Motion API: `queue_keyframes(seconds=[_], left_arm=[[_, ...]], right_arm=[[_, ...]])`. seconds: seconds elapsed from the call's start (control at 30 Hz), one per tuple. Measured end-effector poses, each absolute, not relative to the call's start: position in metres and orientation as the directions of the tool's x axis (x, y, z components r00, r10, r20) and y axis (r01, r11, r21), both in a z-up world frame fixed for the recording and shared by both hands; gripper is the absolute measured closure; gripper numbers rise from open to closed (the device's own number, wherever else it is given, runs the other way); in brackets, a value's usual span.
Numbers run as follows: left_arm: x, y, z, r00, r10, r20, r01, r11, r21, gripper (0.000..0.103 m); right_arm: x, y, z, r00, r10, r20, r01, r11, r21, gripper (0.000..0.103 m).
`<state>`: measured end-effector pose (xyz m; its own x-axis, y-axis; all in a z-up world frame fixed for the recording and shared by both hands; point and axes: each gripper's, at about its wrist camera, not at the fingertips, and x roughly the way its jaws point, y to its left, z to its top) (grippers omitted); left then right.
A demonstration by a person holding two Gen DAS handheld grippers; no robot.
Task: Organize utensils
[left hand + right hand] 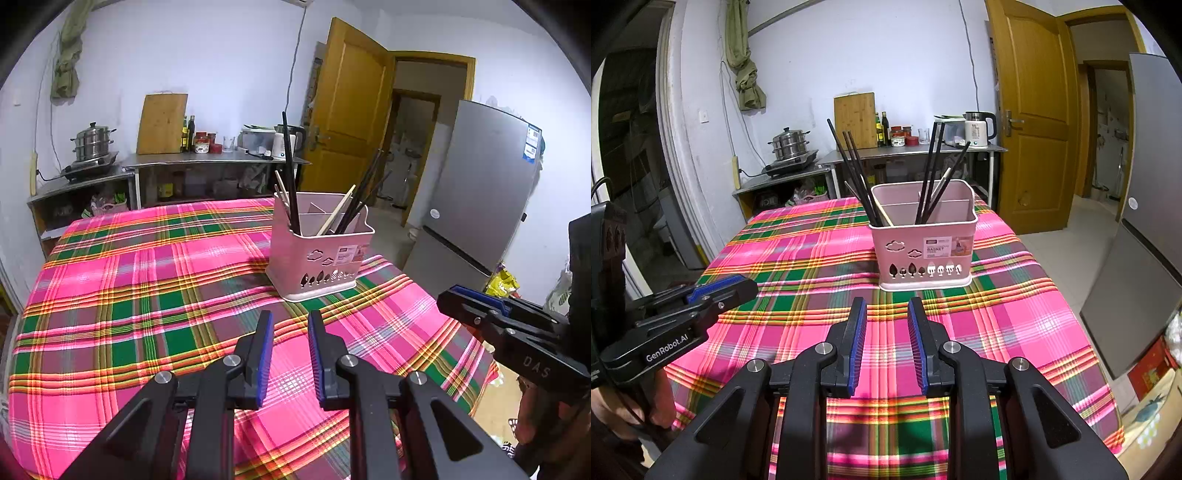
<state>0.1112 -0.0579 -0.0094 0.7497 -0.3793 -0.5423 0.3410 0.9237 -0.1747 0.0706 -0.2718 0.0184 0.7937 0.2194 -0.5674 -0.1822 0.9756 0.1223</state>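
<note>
Both claws are empty. The left gripper [290,323] has its blue-padded fingers spread with a gap between them, hovering over the near part of the table, and the right gripper [887,310] is parted the same way, pinching nothing.

Dead ahead of both sits the pink plastic utensil basket [923,254], a rounded-corner box with cloud and tree cutouts along its front wall and a paper label stuck on. It stands upright toward the far right part of the table, on the pink, green and yellow plaid tablecloth [812,266]. Inside it's split by dividers into compartments. Long black chopsticks [931,173] lean out of it in two bunches, one fanning left, one right, and a few pale wooden chopsticks [336,216] are mixed in.

Behind the table there's a steel counter [912,151] with a bamboo cutting board [854,120], bottles and a white kettle [977,129], plus a stacked steel steamer pot [788,142] on a lower shelf to the left. A yellow wooden door [1032,110] stands open on the right.
</note>
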Motion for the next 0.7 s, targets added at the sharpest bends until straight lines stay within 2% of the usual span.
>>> queue_keyframes(seconds=[0.7], left_arm=[[0.1085,-0.0578,-0.0080,0.755,-0.377,-0.537,0.342,0.925,-0.168,0.085]], right_arm=[[0.0705,-0.2707,0.0201,0.790,0.220,-0.572,-0.185,0.975,0.121,0.079]])
